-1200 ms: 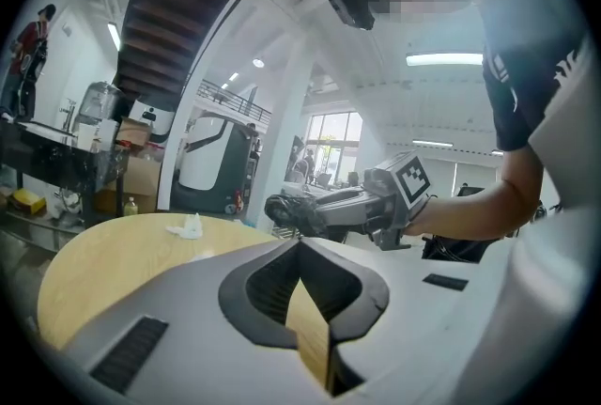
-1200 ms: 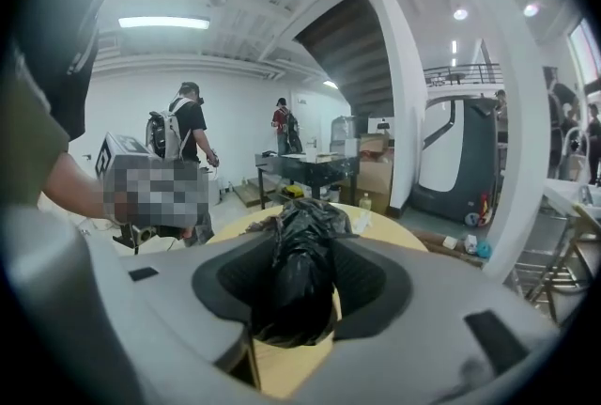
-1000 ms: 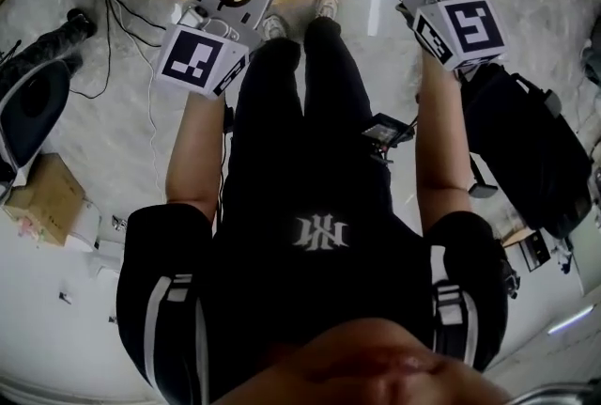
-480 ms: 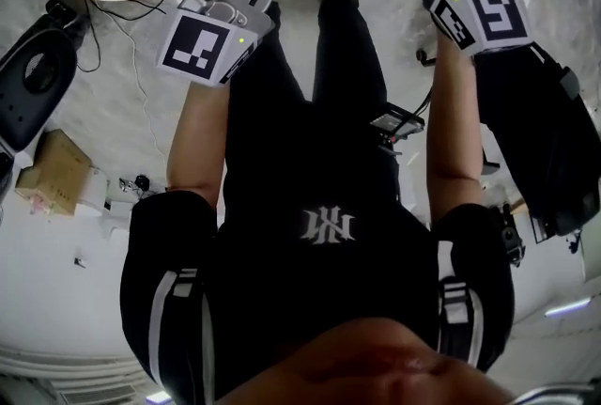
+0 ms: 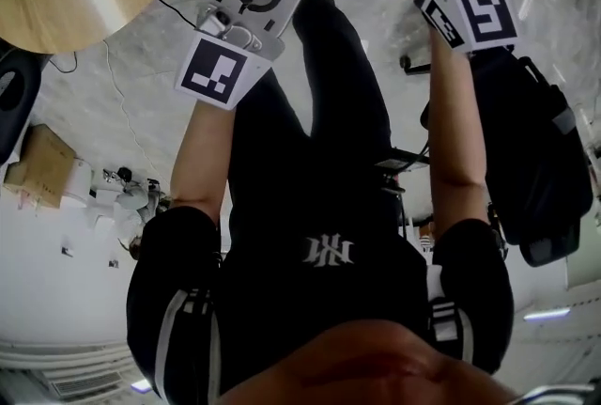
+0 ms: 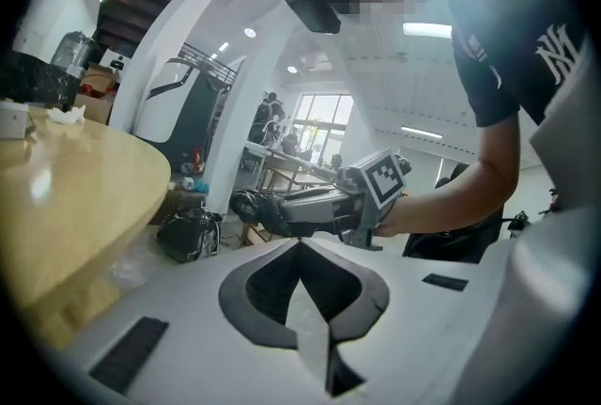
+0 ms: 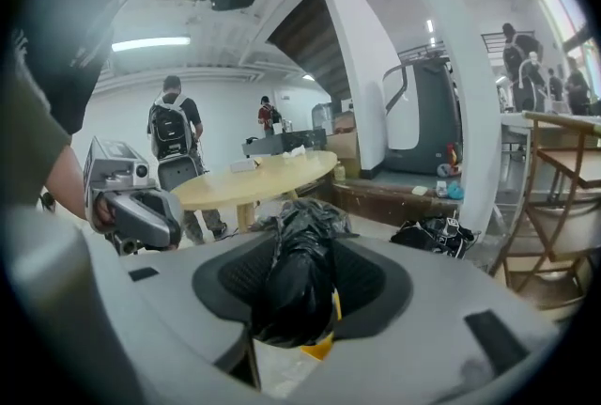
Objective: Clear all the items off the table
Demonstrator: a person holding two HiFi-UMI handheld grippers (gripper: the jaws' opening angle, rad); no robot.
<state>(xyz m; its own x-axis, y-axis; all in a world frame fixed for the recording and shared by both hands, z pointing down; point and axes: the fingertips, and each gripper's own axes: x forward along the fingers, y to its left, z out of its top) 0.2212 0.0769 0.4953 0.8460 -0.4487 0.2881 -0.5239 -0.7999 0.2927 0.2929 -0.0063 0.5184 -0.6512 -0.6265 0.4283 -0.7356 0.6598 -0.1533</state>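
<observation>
left gripper point(image 6: 300, 248) jaws clenched, empty, right gripper point(image 7: 299, 243) jaws grasping crumpled black bag point(image 7: 296, 286), yellow item point(image 7: 317, 346) beneath mostly hidden

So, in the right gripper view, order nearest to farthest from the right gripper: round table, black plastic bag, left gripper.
1. black plastic bag, held in the jaws.
2. left gripper, at the left.
3. round table, farther back, centre.
</observation>
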